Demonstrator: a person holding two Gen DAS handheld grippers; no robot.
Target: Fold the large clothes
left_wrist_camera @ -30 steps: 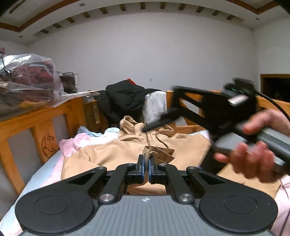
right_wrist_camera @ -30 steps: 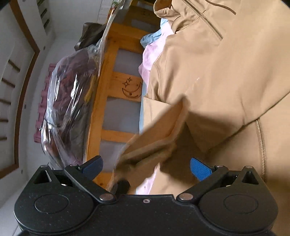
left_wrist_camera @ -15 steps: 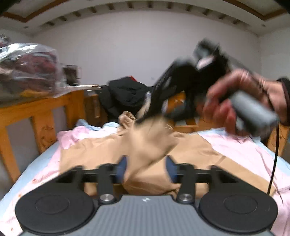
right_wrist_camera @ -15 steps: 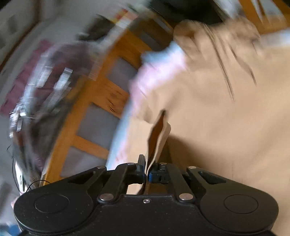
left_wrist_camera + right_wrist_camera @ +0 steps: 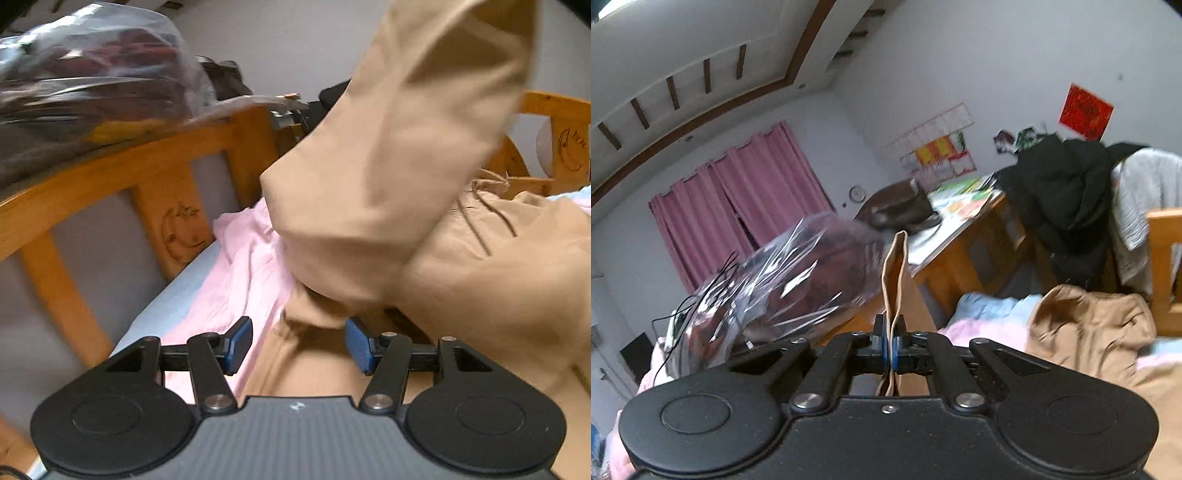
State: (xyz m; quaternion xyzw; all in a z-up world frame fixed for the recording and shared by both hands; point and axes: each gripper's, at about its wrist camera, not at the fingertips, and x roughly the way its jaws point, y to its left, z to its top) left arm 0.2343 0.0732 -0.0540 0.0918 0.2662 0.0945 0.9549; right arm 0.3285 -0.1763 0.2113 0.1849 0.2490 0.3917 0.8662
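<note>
tan cloth fills most of what we see: the beige jacket point(image 5: 491, 280) lies on the pink sheet point(image 5: 236, 280) of the bed, its drawstrings toward 2 o'clock in the left wrist view, and one sleeve point(image 5: 399, 155) of it hangs lifted across the middle of that view, running up to 1 o'clock and out of the picture. our left gripper point(image 5: 298, 343) has its blue-padded jaws spread wide apart, a fold of the tan fabric lying between them at 6 o'clock without being pinched. our right gripper point(image 5: 889, 341) has its jaws pressed together on a thin edge of the same sleeve, which stands up as a narrow strip point(image 5: 895, 273) toward 12 o'clock; in that view the rest of the jacket lies crumpled at 3 to 4 o'clock. the wooden bed rail point(image 5: 122, 173) with a carved moon and stars runs along 9 to 11 o'clock in the left view, a clear plastic bag point(image 5: 92, 70) of dark clothes resting on top of it. from the right gripper we see pink curtains point(image 5: 738, 199) at 10 o'clock and a black coat point(image 5: 1067, 192) draped at 2 o'clock.
</note>
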